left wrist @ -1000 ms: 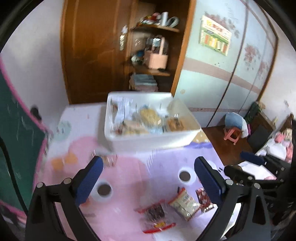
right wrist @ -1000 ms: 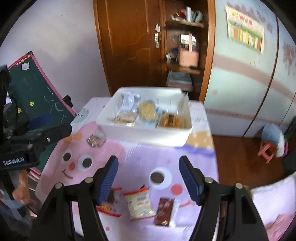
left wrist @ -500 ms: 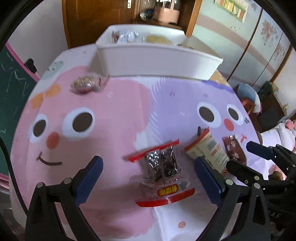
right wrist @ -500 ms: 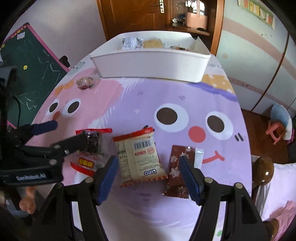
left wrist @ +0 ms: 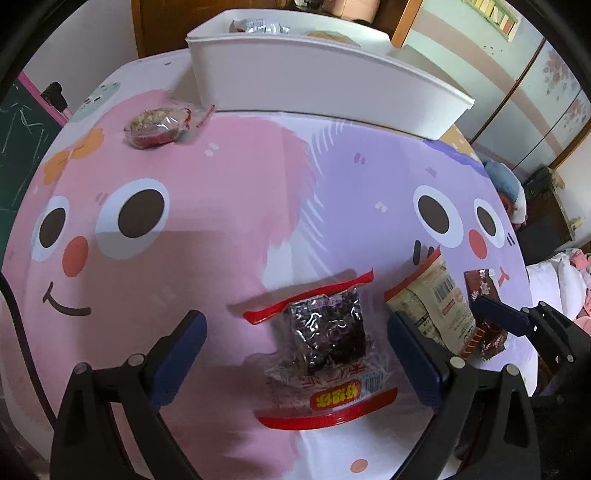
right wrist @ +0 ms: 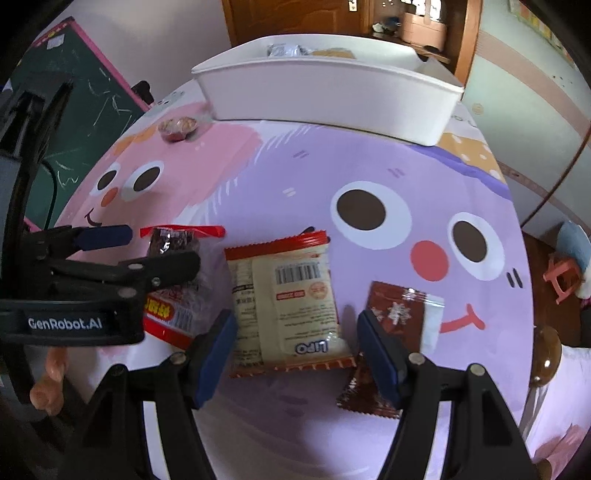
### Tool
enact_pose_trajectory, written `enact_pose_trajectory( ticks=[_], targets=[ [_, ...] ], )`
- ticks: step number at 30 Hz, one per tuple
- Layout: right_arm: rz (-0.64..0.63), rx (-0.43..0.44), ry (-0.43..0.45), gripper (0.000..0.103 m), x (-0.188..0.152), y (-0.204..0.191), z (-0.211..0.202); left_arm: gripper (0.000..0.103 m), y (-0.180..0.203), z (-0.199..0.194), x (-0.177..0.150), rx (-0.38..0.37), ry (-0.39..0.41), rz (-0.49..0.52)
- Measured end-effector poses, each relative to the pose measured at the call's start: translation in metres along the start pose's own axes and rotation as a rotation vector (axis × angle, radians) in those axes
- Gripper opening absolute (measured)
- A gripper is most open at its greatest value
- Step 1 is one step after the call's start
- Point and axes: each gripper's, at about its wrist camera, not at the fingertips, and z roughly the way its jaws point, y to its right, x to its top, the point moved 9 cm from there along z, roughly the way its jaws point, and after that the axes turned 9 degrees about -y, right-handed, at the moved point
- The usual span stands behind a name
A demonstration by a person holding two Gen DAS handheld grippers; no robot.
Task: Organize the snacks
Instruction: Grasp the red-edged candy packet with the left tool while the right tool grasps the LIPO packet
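My left gripper (left wrist: 295,347) is open, its fingers on either side of a red-edged clear packet of dark snacks (left wrist: 325,336), low over the table. My right gripper (right wrist: 295,347) is open astride a cream Lipo packet (right wrist: 288,299). A brown packet (right wrist: 399,317) lies just right of it. A round wrapped snack (left wrist: 159,125) lies near the white bin (left wrist: 332,85), which holds several snacks. The left gripper (right wrist: 125,251) shows in the right wrist view over the dark packet (right wrist: 173,240).
The table has a pink and purple cartoon-face cloth (left wrist: 221,206). A green chalkboard (right wrist: 74,110) stands to the left. A wooden cabinet (right wrist: 295,18) is behind the bin. A small stool (right wrist: 561,277) stands on the floor at right.
Both grippers have come down and forward toward the packets at the table's near edge. The bin now looks farther and higher in view. Both stay open.
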Motion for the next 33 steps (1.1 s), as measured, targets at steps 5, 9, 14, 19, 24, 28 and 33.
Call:
enact_pose_trajectory(
  ticks=[5, 9, 14, 19, 24, 28, 33],
  targets=[
    [-0.016, -0.009, -0.004, 0.069, 0.001, -0.004, 0.007, 0.094, 0.002, 0.007, 0.001, 0.052, -0.01, 0.026],
    [-0.041, -0.056, 0.006, 0.069, 0.004, -0.007, 0.01, 0.086, 0.001, 0.007, 0.004, 0.08, -0.003, 0.034],
    [-0.031, -0.072, 0.014, 0.068, 0.005, -0.007, 0.011, 0.07, 0.0, 0.005, 0.005, 0.081, 0.008, 0.037],
    [-0.009, -0.081, 0.027, 0.055, 0.004, -0.004, 0.009, 0.058, -0.007, -0.001, 0.004, 0.075, 0.01, 0.033],
    [0.008, -0.078, 0.031, 0.046, 0.003, -0.004, 0.007, 0.05, -0.012, -0.003, 0.001, 0.057, 0.013, 0.034],
    [0.02, -0.079, 0.028, 0.046, 0.001, -0.005, 0.007, 0.043, -0.011, -0.005, -0.001, 0.032, 0.011, 0.041],
    [0.036, -0.06, 0.024, 0.046, 0.0, -0.006, 0.006, 0.042, -0.007, -0.006, -0.001, 0.018, 0.014, 0.045]
  ],
)
